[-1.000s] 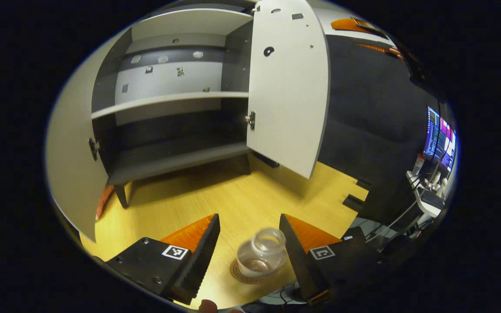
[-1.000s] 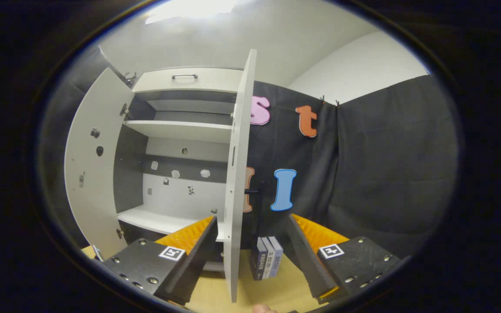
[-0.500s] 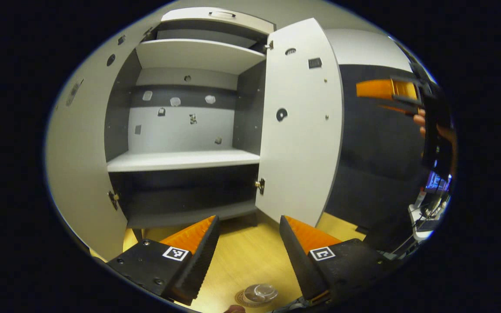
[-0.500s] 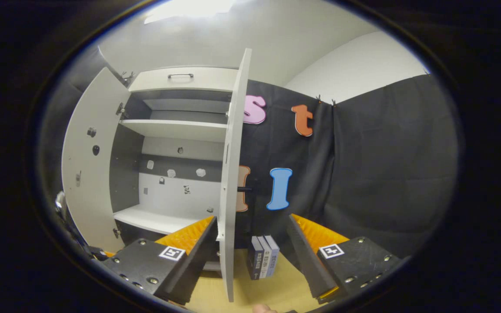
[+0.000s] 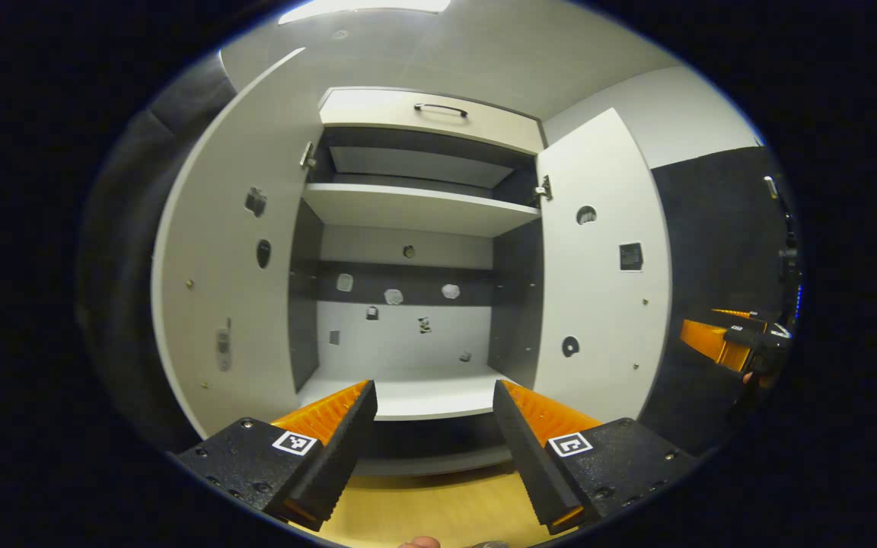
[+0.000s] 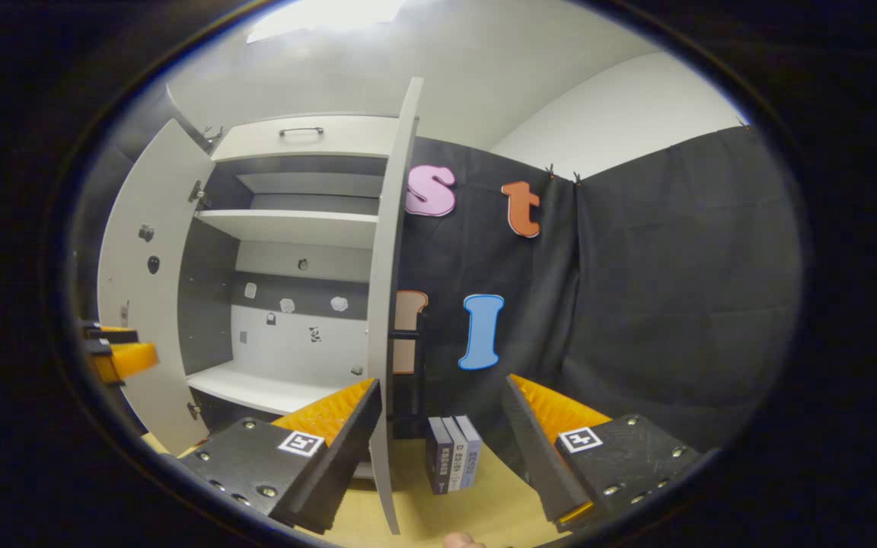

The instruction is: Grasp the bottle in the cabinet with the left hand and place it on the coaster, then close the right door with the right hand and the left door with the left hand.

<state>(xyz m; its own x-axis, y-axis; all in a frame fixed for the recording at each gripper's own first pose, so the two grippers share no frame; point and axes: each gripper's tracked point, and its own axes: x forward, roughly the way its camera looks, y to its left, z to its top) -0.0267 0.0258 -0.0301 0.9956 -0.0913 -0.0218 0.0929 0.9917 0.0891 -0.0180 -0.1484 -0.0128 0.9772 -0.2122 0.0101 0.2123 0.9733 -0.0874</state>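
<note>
The white cabinet [image 5: 416, 209] stands open, its shelves bare. In the left gripper view its left door [image 5: 225, 289] and right door [image 5: 598, 289] both swing out toward me. My left gripper [image 5: 432, 396] is open and holds nothing, raised in front of the lower shelf. In the right gripper view the right door [image 6: 385, 304] stands edge-on, running down just inside the left finger of my right gripper [image 6: 442, 388], which is open and not pressing on it. The right gripper [image 5: 720, 342] also appears far right of the right door, and the left gripper [image 6: 115, 350] by the left door [image 6: 141, 304].
A few upright books [image 6: 450, 453] stand on the wooden tabletop [image 6: 499, 510] behind the right door, against the black cloth wall. A drawer with a dark handle [image 5: 442, 109] tops the cabinet.
The left gripper has lifted and tilted up from the bottle on its coaster to face the cabinet; the bottle has slid out at the bottom. The left gripper has entered the right gripper view.
</note>
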